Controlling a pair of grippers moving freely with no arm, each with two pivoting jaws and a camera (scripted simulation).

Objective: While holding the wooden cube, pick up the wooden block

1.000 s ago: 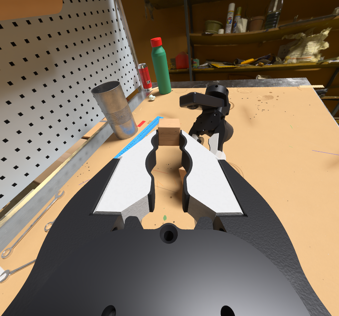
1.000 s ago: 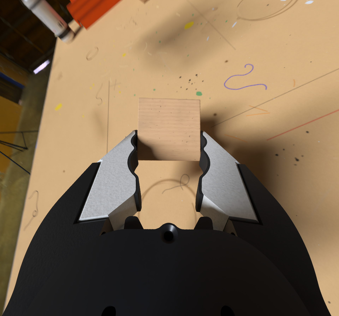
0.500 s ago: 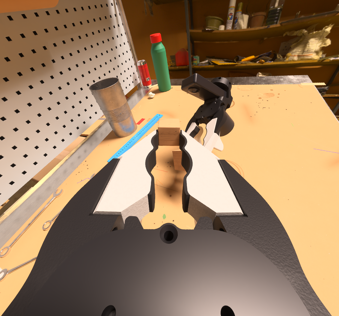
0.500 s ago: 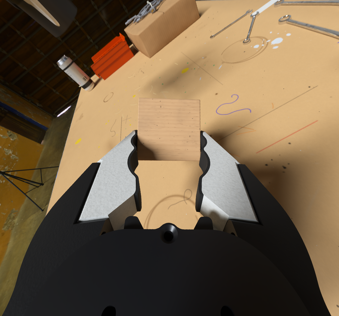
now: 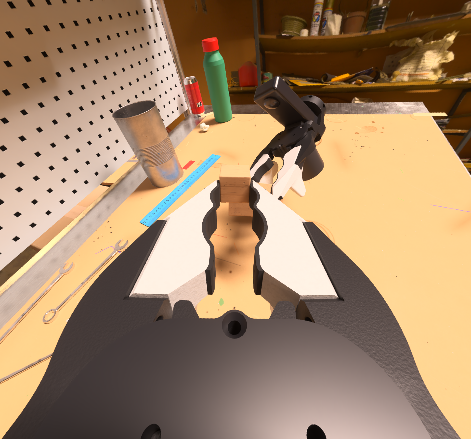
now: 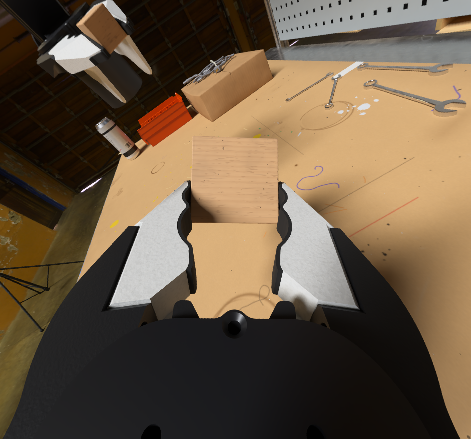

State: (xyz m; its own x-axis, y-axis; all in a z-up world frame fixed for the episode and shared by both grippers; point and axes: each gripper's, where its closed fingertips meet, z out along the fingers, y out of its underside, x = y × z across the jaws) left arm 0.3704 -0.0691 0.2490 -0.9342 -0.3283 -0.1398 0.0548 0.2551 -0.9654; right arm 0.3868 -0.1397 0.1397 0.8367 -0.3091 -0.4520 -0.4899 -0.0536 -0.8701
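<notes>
My left gripper (image 5: 234, 184) is shut on a small wooden cube (image 5: 234, 182) and holds it above the tan workbench (image 5: 369, 223). My right gripper (image 6: 234, 184) is shut on a wider wooden block (image 6: 234, 179), held clear of the bench top. In the left wrist view the right gripper (image 5: 267, 187) hangs tilted just beyond and right of the cube. Part of its block (image 5: 239, 209) shows below the cube. In the right wrist view the left gripper (image 6: 102, 31) with the cube (image 6: 102, 26) appears high at the upper left.
A metal cup (image 5: 147, 144), a blue ruler (image 5: 178, 189), a green bottle (image 5: 216, 82) and a red can (image 5: 194, 95) stand along the pegboard (image 5: 76, 70). A cardboard box (image 6: 226, 85), an orange case (image 6: 163, 121), a white can (image 6: 117, 137) and wrenches (image 6: 413, 95) lie farther off.
My right gripper has risen and tilted up with the block in it, bringing the left gripper and cube into its view. The left gripper has kept hold of the cube.
</notes>
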